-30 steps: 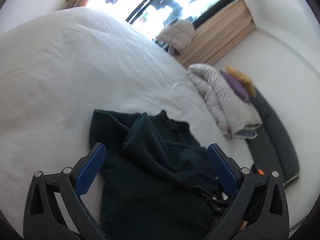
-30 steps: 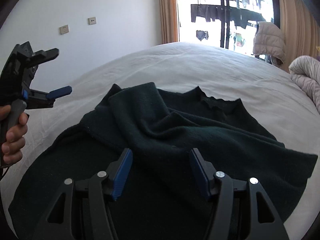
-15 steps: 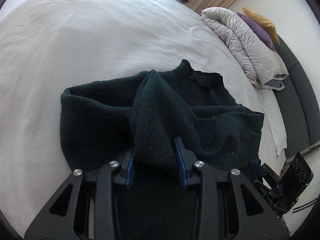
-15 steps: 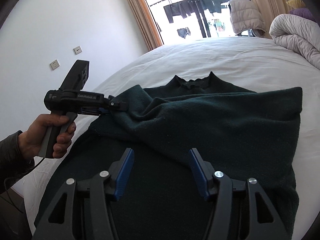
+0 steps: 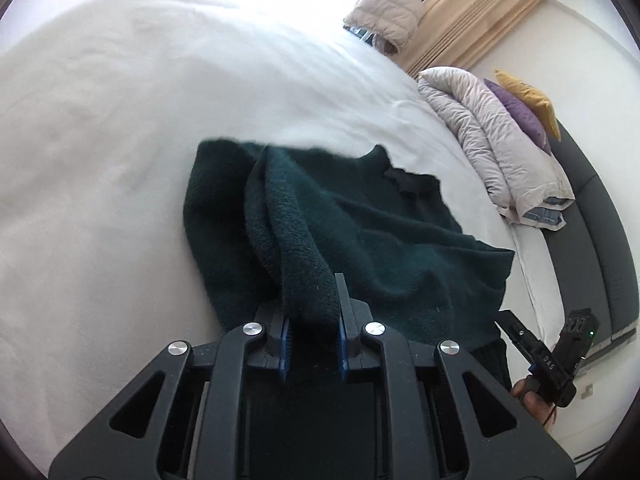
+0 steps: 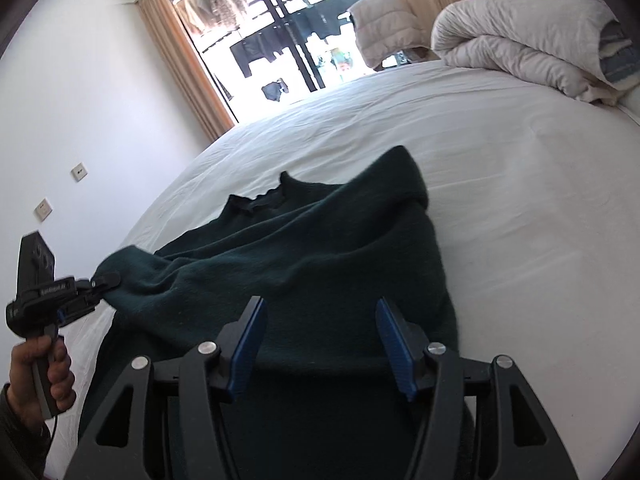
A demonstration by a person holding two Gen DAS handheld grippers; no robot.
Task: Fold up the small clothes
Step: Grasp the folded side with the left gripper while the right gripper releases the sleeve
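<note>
The left wrist view is looking close along its fingers over the dark green sweater (image 5: 360,232) toward the rolled duvet (image 5: 500,140). The right wrist view is facing the window (image 6: 280,40). Both are sharing sweater, white bed (image 6: 520,184), and duvet.

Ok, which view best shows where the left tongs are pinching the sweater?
The left wrist view: the left tongs fill it, shut on a bunched fold of the dark green sweater. The right wrist view shows that grip small, at its left edge.
</note>
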